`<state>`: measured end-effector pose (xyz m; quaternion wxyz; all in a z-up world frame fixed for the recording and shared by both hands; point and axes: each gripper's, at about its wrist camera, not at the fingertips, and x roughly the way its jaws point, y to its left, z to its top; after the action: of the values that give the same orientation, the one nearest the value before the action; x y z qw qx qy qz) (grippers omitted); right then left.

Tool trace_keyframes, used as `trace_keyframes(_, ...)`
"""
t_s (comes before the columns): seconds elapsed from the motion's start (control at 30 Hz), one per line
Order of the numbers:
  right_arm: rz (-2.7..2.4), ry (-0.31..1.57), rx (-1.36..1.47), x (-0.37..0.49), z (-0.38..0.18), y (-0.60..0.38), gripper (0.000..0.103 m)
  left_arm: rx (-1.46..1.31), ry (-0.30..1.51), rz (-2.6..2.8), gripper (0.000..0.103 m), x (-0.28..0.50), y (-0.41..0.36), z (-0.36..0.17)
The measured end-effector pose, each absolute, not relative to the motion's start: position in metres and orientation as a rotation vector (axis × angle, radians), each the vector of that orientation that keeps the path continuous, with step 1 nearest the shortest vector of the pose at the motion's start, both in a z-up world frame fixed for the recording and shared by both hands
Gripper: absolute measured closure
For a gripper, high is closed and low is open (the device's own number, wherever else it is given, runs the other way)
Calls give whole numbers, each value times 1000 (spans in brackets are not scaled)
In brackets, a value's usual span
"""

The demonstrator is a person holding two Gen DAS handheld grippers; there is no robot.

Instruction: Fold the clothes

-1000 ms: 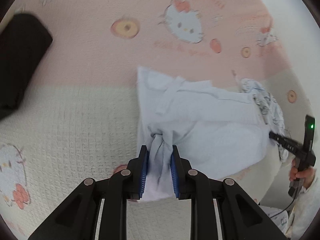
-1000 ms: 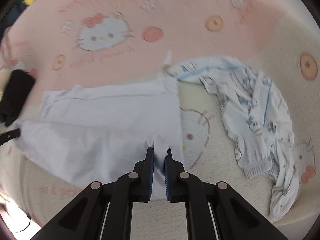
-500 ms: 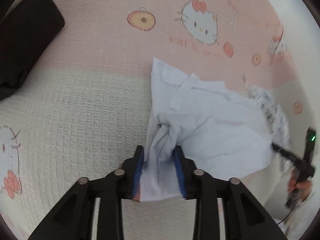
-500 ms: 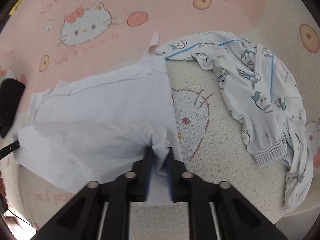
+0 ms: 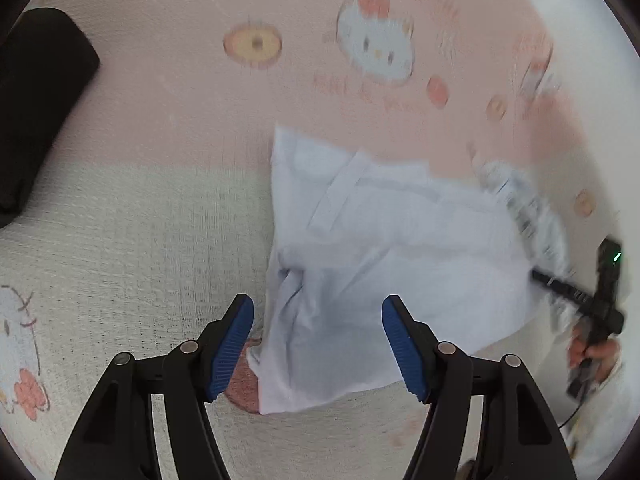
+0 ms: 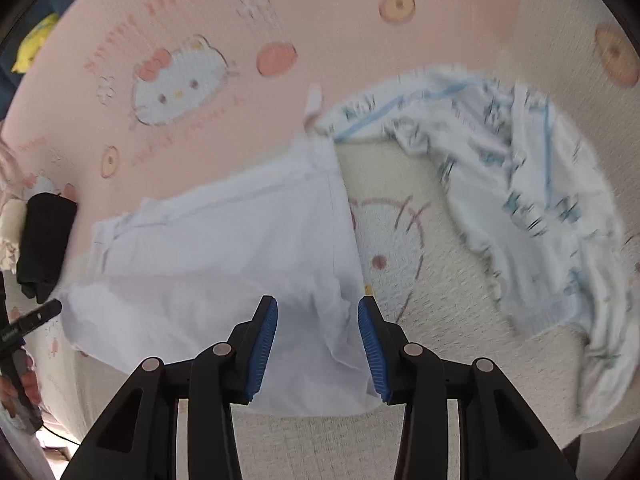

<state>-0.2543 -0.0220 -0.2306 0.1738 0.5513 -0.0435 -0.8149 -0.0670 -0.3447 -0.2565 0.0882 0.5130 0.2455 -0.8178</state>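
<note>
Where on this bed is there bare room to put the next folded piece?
Free: the cream blanket between the white garment and the black bundle, and the pink stretch beyond. A narrower gap separates the white garment from the printed pyjamas. Crowded: along the near edge under both tools.

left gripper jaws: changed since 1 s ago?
Yes. The left gripper was clamped on the white garment; its jaws now stand wide apart, cloth lying loose on the blanket.

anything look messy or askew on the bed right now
The white garment lies folded but its near edge is rumpled between the open hand-held gripper fingers. Beside it, the printed garment sprawls crumpled and unfolded. Nothing looks spilled or damaged.
</note>
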Motion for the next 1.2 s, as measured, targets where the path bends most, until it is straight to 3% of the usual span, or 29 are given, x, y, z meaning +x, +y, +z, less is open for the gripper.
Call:
trace_keyframes(0.03,-2306,-151,1578,-257,-236,-24,76,1557,696,-2421,38,-69,-342,-263)
trace_keyframes(0.07,-2303,-180,1593,-260,-242,-26,77,1602,655,-2398,36,-71,-341,-273)
trace_keyframes(0.17,-2354,-133,1583,-269,-243,-43,77,1578,705,-2406,35,-66,-345,-279)
trace_keyframes(0.3,-2380,-24,1581,-283,-246,-64,77,1575,617,-2413,34,-66,-338,-279)
trace_keyframes(0.57,-2393,70,1581,-267,-228,-62,77,1530,722,-2349,34,-55,-345,-263)
trace_keyframes(0.9,-2276,0,1423,-228,-180,-97,70,1423,690,-2480,34,-58,-340,-223)
trace_keyframes(0.93,-2254,-1,1418,-226,-180,-107,70,1428,684,-2480,36,-59,-340,-224)
trace_keyframes(1.03,-2200,47,1420,-224,-185,-135,70,1443,668,-2480,55,-61,-341,-229)
trace_keyframes(1.2,-2126,181,1410,-206,-194,-167,70,1467,642,-2481,55,-65,-341,-237)
